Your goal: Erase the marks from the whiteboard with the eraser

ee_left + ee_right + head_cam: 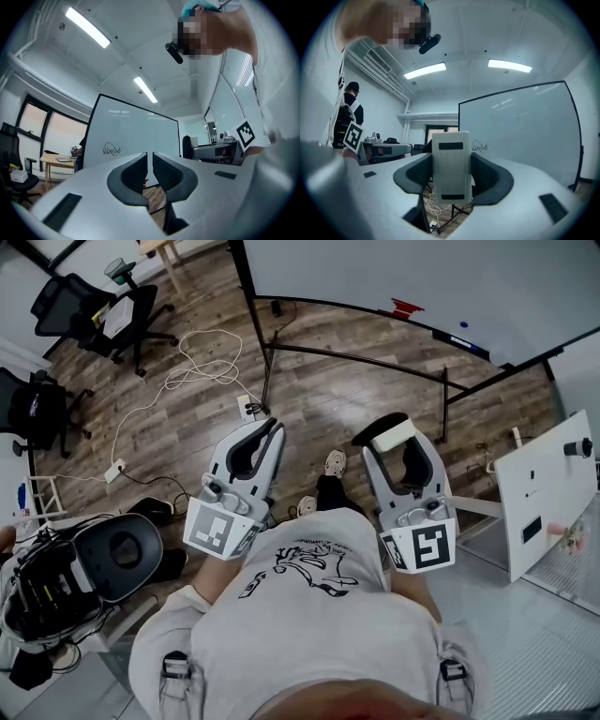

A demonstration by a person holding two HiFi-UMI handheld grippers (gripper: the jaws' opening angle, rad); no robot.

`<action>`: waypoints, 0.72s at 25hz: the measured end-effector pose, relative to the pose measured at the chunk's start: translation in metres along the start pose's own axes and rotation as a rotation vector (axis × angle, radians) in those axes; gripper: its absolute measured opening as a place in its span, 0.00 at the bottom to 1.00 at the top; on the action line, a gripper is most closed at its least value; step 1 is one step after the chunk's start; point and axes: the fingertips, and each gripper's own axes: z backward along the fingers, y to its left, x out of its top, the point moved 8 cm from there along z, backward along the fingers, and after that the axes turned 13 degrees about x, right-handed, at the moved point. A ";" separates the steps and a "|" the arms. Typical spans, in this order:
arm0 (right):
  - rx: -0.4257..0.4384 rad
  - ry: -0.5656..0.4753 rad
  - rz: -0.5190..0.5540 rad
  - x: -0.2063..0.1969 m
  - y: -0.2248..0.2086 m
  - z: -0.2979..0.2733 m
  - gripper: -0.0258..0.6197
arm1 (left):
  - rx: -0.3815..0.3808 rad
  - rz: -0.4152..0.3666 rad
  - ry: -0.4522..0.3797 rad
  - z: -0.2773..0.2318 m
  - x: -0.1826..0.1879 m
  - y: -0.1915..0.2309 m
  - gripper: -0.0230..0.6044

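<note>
The whiteboard (pixel 422 277) stands on a wheeled frame ahead of me, across the wood floor. A small black scribble (pixel 111 150) shows on the whiteboard (pixel 136 136) in the left gripper view, and the same scribble (pixel 479 147) shows on the whiteboard (pixel 520 131) in the right gripper view. My right gripper (pixel 397 439) is shut on the white eraser (pixel 450 166), which stands upright between the jaws, far from the board. The eraser (pixel 394 435) also shows in the head view. My left gripper (pixel 272 430) is shut and holds nothing; its jaws (pixel 150 159) nearly touch.
A red object (pixel 406 307) and a blue marker (pixel 464 324) lie on the board's ledge. Cables (pixel 202 371) and a power strip (pixel 247 409) lie on the floor. Office chairs (pixel 103 310) stand at left, a white panel (pixel 544 493) at right. A person (pixel 349 105) stands behind.
</note>
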 end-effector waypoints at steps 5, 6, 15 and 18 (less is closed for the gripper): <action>-0.013 -0.004 -0.010 -0.004 -0.030 -0.012 0.44 | -0.010 -0.008 0.001 -0.034 -0.003 0.003 0.11; -0.016 -0.004 -0.010 -0.005 -0.037 -0.014 0.44 | -0.011 -0.009 0.001 -0.041 -0.004 0.004 0.11; -0.007 0.001 -0.011 -0.010 -0.102 -0.045 0.44 | -0.012 -0.015 0.021 -0.112 -0.010 0.006 0.11; -0.004 0.003 -0.010 -0.012 -0.127 -0.052 0.44 | -0.006 -0.022 0.026 -0.137 -0.012 0.006 0.11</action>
